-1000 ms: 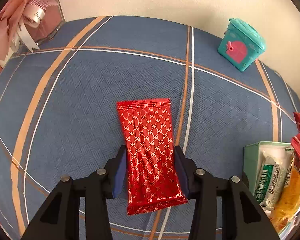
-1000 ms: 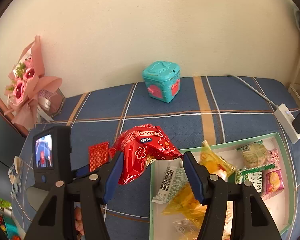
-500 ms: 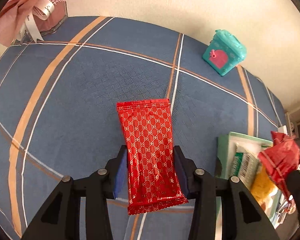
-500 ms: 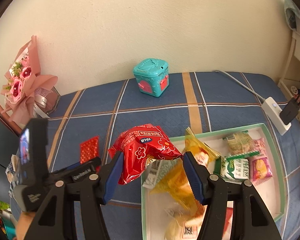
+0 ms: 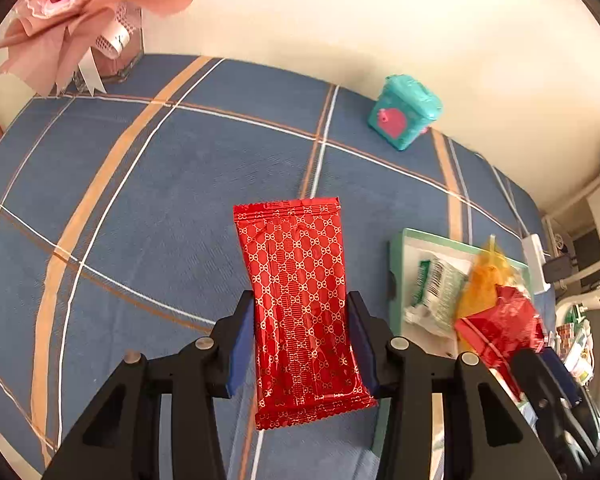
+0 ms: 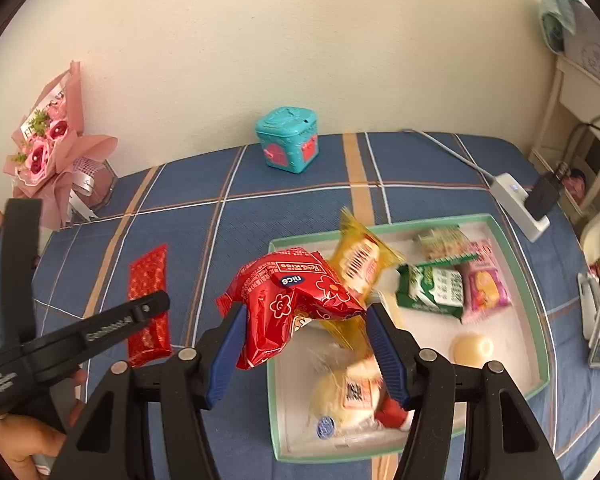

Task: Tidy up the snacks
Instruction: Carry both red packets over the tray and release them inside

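**Inspector:** Report the left wrist view.

**Operator:** My left gripper (image 5: pixel 302 340) is clamped on a flat red patterned packet (image 5: pixel 296 304), pads on both long edges, held clear of the blue plaid cloth (image 5: pixel 140 200). The green-rimmed tray (image 5: pixel 396 240) sits at four o'clock. My right gripper shows only in part at the lower right, at five o'clock, with the red pouch (image 5: pixel 500 328) in it.

**Inspector:** Right wrist view?

**Operator:** My right gripper (image 6: pixel 304 344) pinches the puffy red pouch (image 6: pixel 292 296) at its lower part, over the tray's (image 6: pixel 540 320) near-left corner. Inside the tray lie a yellow packet (image 6: pixel 360 260), a green packet (image 6: pixel 436 288), a pink packet (image 6: pixel 486 284) and pale buns (image 6: pixel 352 392).

**Inspector:** Risks?

**Operator:** I judge the pouch likely to slip or tip, the grip being low on a soft, air-filled bag. The two grippers are close together; they could collide over the tray.

**Inspector:** What does one view add?

**Operator:** Only the right view shows the whole tray floor and a hand (image 6: pixel 24 444) on the left gripper's handle. Only the left view shows both pads pressing on the flat packet.
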`<state>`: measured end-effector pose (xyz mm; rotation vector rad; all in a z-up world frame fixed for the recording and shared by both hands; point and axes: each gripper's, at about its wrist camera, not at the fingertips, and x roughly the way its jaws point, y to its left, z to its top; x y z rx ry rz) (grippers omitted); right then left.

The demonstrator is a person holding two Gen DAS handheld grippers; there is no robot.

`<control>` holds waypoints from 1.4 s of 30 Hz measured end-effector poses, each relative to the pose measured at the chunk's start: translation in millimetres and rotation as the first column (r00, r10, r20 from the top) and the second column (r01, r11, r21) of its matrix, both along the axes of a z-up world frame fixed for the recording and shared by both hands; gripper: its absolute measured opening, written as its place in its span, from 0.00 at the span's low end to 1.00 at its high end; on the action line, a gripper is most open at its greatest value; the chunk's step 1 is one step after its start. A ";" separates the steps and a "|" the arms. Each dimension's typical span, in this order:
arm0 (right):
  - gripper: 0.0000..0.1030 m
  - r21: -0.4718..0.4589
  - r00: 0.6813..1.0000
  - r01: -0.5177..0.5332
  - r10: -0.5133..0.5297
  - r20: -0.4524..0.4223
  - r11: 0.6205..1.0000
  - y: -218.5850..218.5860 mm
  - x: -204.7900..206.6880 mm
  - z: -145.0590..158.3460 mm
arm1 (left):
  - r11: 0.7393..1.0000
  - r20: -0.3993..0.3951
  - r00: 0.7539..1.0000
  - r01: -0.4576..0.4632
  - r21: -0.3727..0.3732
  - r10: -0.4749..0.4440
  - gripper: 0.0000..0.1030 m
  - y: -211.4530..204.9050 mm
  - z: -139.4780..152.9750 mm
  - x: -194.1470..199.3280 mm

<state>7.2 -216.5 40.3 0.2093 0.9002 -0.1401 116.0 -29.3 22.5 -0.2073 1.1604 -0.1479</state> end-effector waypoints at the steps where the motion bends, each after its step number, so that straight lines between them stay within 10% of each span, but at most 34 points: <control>1: 0.62 0.000 1.000 0.004 -0.004 -0.003 1.000 -1.8 -4.2 -1.0 | 1.000 0.010 1.000 0.007 -0.001 -0.007 0.45 -2.6 4.3 -4.6; 24: 0.62 0.015 0.967 0.239 -0.237 -0.092 0.971 -90.0 -43.0 -33.9 | 0.965 0.023 0.965 0.260 0.023 -0.260 0.45 -90.3 11.6 -64.2; 42: 0.62 0.050 0.944 0.314 -0.307 -0.119 0.948 -127.6 -40.1 -55.3 | 0.959 -0.014 0.960 0.278 0.044 -0.278 0.45 -104.8 -21.1 -43.8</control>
